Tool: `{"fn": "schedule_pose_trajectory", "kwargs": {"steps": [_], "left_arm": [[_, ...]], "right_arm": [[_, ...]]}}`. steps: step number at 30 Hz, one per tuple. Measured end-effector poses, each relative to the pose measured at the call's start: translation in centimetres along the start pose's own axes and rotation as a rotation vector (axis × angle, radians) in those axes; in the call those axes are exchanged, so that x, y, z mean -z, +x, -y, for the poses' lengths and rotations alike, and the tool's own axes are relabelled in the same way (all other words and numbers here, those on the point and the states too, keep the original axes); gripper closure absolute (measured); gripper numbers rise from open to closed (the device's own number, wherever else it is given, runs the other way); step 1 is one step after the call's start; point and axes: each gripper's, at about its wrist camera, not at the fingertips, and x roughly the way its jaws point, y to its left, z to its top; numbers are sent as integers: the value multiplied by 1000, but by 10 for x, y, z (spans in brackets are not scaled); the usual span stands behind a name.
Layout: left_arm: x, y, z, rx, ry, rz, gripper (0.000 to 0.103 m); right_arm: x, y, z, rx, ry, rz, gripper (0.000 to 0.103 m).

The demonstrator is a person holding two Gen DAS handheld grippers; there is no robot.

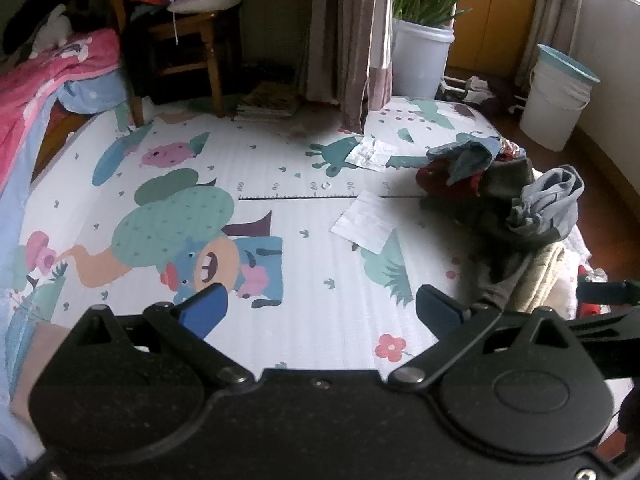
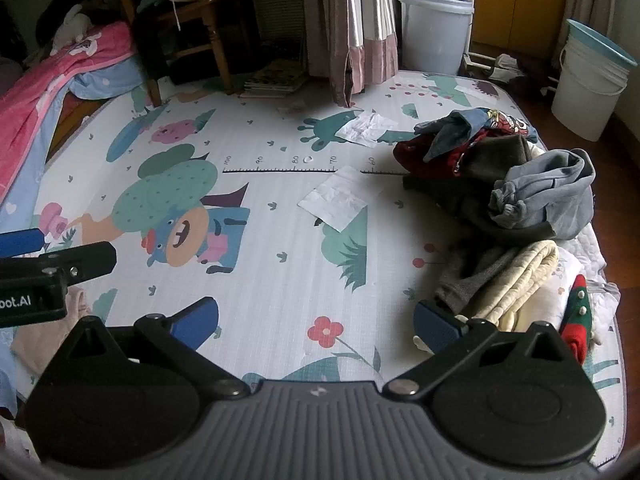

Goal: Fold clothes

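Blue pads tip both fingers of my left gripper (image 1: 320, 312), and they stand wide apart with nothing between them, hovering above the printed play mat (image 1: 304, 264). From the left wrist view, the pile of clothes (image 1: 496, 200) sits at about two o'clock, heaped on the mat's right edge: a grey-blue garment (image 1: 548, 204) on top, dark red and grey pieces under it, a cream piece (image 1: 540, 280) nearest me. A flat sheet of paper (image 1: 366, 222) lies on the mat just beside the pile, toward one o'clock, and a crumpled one (image 1: 370, 154) lies farther out. Beyond the mat, a wooden chair (image 1: 192, 44) stands at eleven o'clock, a white planter (image 1: 420, 60) at one o'clock and a white bucket (image 1: 554, 96) at two.

From the right wrist view, my right gripper (image 2: 316, 320) is likewise spread wide and empty over the mat (image 2: 280, 280). The clothes pile (image 2: 508, 200) fills the two to three o'clock side. The cream piece (image 2: 516, 284) lies just past my right finger (image 2: 438, 326); whether they touch I cannot tell. A red and green item (image 2: 576, 320) lies at the pile's near edge. The left gripper's body (image 2: 52, 276) shows at nine o'clock. A pink blanket (image 2: 48, 92) drapes at ten o'clock.
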Motion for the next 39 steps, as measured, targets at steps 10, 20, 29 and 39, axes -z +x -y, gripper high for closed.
{"fn": "schedule_pose_trajectory", "kwargs": {"steps": [10,20,29,39], "left_arm": [[5,1,3,-20,0,2,1],[2,3,-4,-13,-1,-6,1],[-1,1,-9,-11,0,-11,1],[1,1,-8,-12,1,-9,1]], "right_arm": [[2,0,1,9,-8,5,0],[1,-1,-1,3,-3,2,0],[0,-2,-2,3,-5,0,0],[-1,1,-2,6,-4,-1,0]]}}
